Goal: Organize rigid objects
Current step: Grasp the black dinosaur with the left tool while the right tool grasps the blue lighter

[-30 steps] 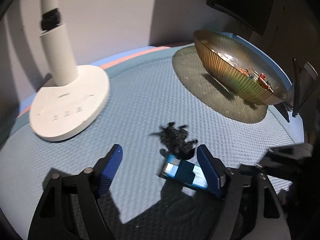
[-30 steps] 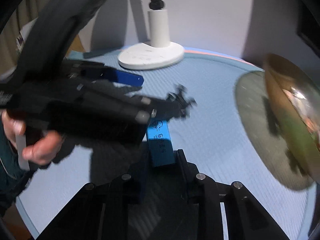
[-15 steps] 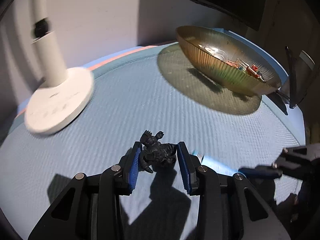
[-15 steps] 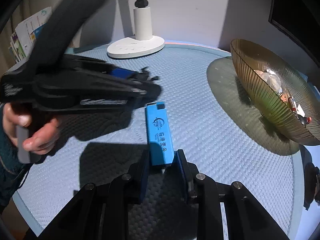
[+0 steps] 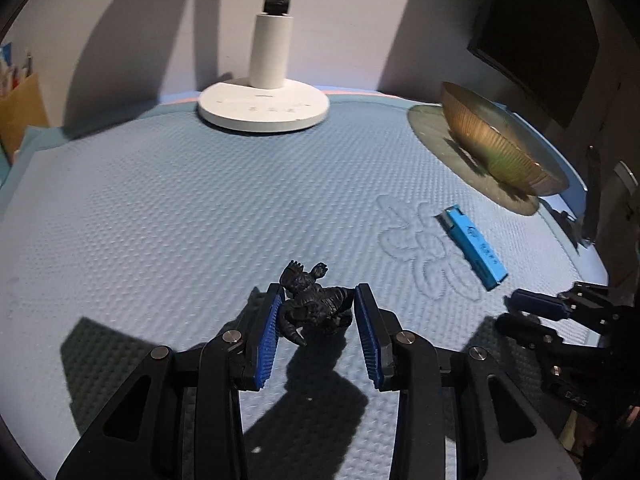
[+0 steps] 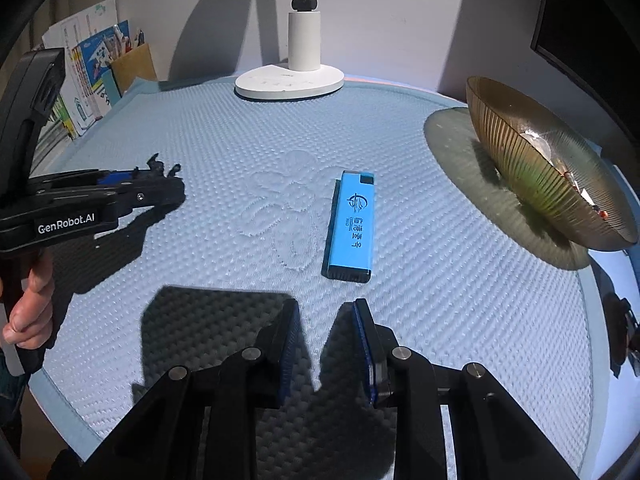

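A small black figurine (image 5: 310,300) lies on the blue mat between my left gripper's (image 5: 316,312) blue pads, which close on it. Its head also shows in the right wrist view (image 6: 162,168). A blue lighter (image 6: 351,226) lies flat on the mat, just ahead of my right gripper (image 6: 326,328), which is open and empty behind it. The lighter also shows in the left wrist view (image 5: 476,246), to the right. A ribbed amber glass bowl (image 6: 548,168) with small items stands at the right; it also shows in the left wrist view (image 5: 496,146).
A white desk lamp base (image 5: 264,108) stands at the back of the blue mat (image 5: 160,208); it also shows in the right wrist view (image 6: 290,82). Books and a cardboard holder (image 6: 100,68) stand at the back left. A dark screen (image 5: 536,32) hangs at the back right.
My right gripper let go of the lighter and drew back, leaving it on the mat. My left gripper stayed around the figurine and moved left, away from the bowl.
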A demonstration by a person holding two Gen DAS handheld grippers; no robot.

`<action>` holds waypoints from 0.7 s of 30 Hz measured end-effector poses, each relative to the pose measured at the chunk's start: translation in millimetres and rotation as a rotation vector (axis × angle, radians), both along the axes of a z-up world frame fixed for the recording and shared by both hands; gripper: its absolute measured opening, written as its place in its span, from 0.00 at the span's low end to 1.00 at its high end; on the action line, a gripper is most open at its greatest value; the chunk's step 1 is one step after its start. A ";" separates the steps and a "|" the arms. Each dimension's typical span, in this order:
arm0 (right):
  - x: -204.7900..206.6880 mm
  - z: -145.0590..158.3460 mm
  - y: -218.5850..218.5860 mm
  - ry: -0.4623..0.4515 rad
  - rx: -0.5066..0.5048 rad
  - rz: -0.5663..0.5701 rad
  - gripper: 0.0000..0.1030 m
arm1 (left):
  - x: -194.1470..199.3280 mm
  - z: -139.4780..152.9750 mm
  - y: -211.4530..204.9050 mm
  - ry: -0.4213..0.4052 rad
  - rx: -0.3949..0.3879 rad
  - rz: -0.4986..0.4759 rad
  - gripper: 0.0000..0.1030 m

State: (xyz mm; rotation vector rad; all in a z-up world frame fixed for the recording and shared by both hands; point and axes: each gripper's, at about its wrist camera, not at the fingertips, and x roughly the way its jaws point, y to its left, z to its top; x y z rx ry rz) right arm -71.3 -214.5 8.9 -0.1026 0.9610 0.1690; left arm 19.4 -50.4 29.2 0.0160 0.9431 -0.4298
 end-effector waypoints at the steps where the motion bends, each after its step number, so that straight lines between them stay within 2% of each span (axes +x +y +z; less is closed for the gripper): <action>1: -0.5 -0.1 -0.1 0.003 0.001 -0.006 0.27 | -0.5 0.3 -1.5 -0.007 -0.001 0.003 0.32; 3: -1.1 -0.2 -1.6 0.008 0.008 -0.015 0.31 | -2.0 0.5 -3.2 -0.020 0.001 0.005 0.32; 5: -0.6 -0.1 -3.1 0.012 0.020 -0.024 0.44 | -3.6 0.9 -3.4 -0.030 0.009 0.004 0.32; 7: 0.2 0.0 -3.7 0.015 0.029 -0.030 0.53 | -4.9 1.3 -4.4 -0.039 0.013 0.000 0.32; 13: 10.8 3.3 -4.3 0.011 0.036 -0.045 0.54 | -9.9 4.2 -5.4 -0.070 0.041 0.013 0.32; 18: 25.1 -2.0 -6.8 0.014 0.065 -0.090 0.54 | -11.3 3.6 -8.0 -0.098 0.112 0.078 0.32; 21: 29.4 -3.0 -1.0 -0.014 0.048 -0.094 0.54 | -10.0 2.6 -7.7 -0.106 0.144 0.110 0.32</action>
